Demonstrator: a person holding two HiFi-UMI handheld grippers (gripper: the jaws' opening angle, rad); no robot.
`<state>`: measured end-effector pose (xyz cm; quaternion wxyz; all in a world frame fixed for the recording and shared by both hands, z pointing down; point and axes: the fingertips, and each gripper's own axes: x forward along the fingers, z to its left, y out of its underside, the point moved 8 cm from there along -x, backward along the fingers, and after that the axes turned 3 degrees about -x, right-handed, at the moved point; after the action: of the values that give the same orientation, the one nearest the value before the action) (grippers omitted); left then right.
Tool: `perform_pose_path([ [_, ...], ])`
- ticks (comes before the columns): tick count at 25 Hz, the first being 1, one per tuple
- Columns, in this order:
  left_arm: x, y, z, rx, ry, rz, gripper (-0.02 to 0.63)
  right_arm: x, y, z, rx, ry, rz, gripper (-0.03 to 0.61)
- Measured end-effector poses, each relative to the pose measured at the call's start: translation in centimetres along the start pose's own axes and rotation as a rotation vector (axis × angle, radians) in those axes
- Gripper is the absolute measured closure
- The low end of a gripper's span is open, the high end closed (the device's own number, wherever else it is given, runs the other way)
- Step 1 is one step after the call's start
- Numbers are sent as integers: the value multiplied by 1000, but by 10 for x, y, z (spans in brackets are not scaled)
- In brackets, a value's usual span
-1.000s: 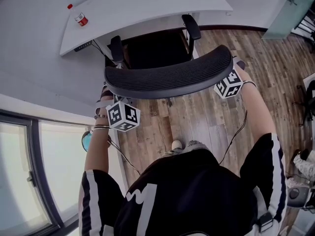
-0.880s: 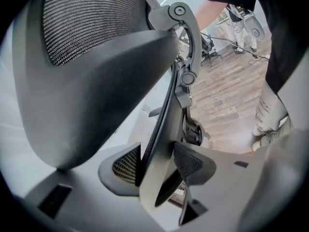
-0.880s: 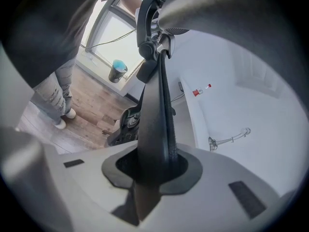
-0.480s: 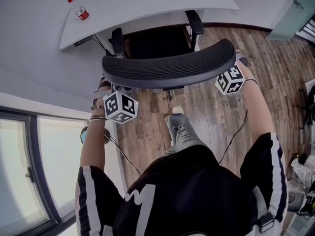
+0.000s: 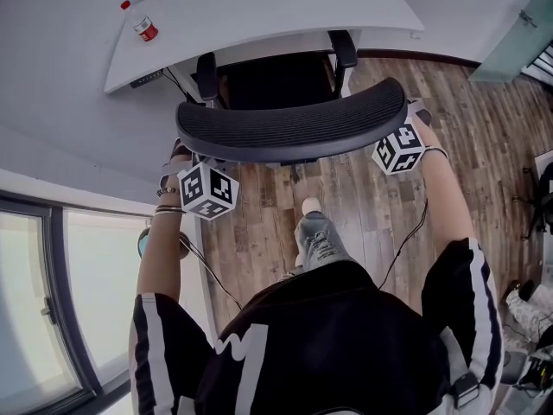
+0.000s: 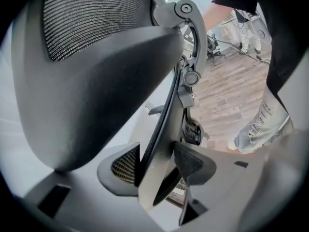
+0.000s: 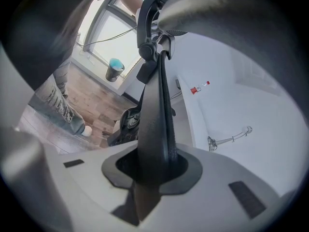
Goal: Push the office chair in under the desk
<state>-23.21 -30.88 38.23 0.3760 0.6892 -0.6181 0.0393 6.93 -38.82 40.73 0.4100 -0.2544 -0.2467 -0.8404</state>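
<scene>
Head view: the chair (image 5: 294, 132) has its seat partly beneath the desk (image 5: 259, 11), and its backrest stands out over the wood floor (image 5: 363, 206).
Left gripper (image 6: 157, 164): pinches the backrest's left edge, with its jaws pressed on either side.
Right gripper (image 7: 152, 166): clamped on the backrest's right edge.
Desk top: a small bottle (image 5: 145, 29) stands near its left end.

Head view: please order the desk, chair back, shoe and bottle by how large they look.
Largest to smallest:
1. desk
2. chair back
3. shoe
4. bottle
The chair back sits nearer the camera, so this says little about true size.
</scene>
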Motion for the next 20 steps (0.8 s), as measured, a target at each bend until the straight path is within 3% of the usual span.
perform_pose_path([
  [20, 29, 5, 24, 11, -16, 4, 393, 25, 15, -25, -15, 17, -16, 483],
])
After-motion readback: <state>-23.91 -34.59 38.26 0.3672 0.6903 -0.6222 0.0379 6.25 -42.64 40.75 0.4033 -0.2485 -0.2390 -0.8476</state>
